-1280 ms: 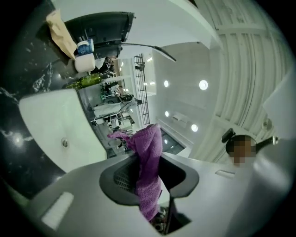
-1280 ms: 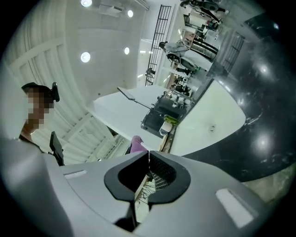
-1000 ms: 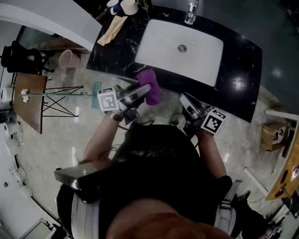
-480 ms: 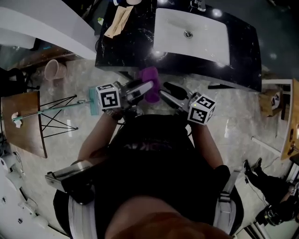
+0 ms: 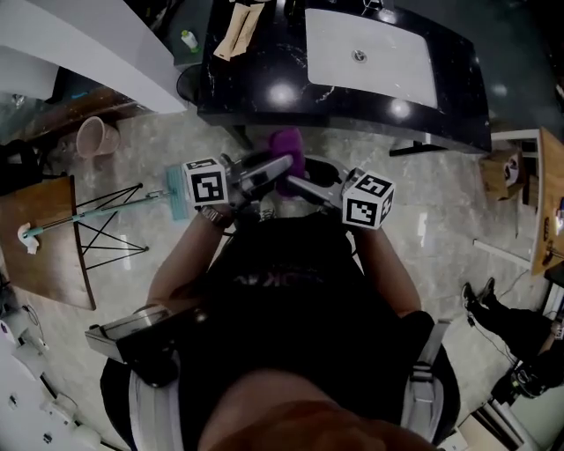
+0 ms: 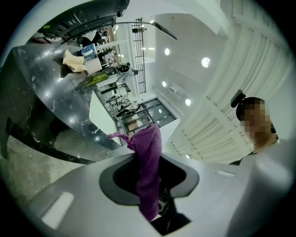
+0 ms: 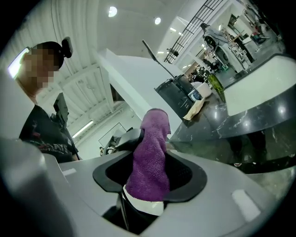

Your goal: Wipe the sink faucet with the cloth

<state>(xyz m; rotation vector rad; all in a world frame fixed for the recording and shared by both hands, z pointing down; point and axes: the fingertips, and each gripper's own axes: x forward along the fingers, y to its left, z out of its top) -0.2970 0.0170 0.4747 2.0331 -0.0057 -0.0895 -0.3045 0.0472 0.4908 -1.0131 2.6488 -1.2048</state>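
**A:** Where is the purple cloth [image 5: 287, 150]?

**B:** It is off the countertop [image 5: 458, 101], in the air just short of its near edge. It is above the pale floor and close in front of the person's chest.

**A:** What has hold of it?

**B:** The left gripper [image 5: 275, 169] does. Its 2 jaws are clamped on the cloth. In the left gripper view the folded strip runs out from between them and droops over at its tip.

**A:** And the right gripper [image 5: 304, 183]?

**B:** It points across at the left one, the 2 almost tip to tip. Its jaws have just been opening and stand wide apart. The cloth's free end sits between them, but the pads do not press on it.

**A:** How near is the faucet [image 5: 374, 4]?

**B:** It is well apart from both grippers. It stands at the far edge of the white rectangular sink [image 5: 388, 70] and is cut off by the top of the head view. The sink is set into the black marble countertop.

**A:** Is anything else on that countertop?

**B:** There is 1 tan rag [image 5: 240, 26] near its far left corner. On the floor to the person's left are a pink bucket [image 5: 95, 136] and a teal long-handled mop [image 5: 174, 195], with a wooden table [image 5: 48, 238] nearby.
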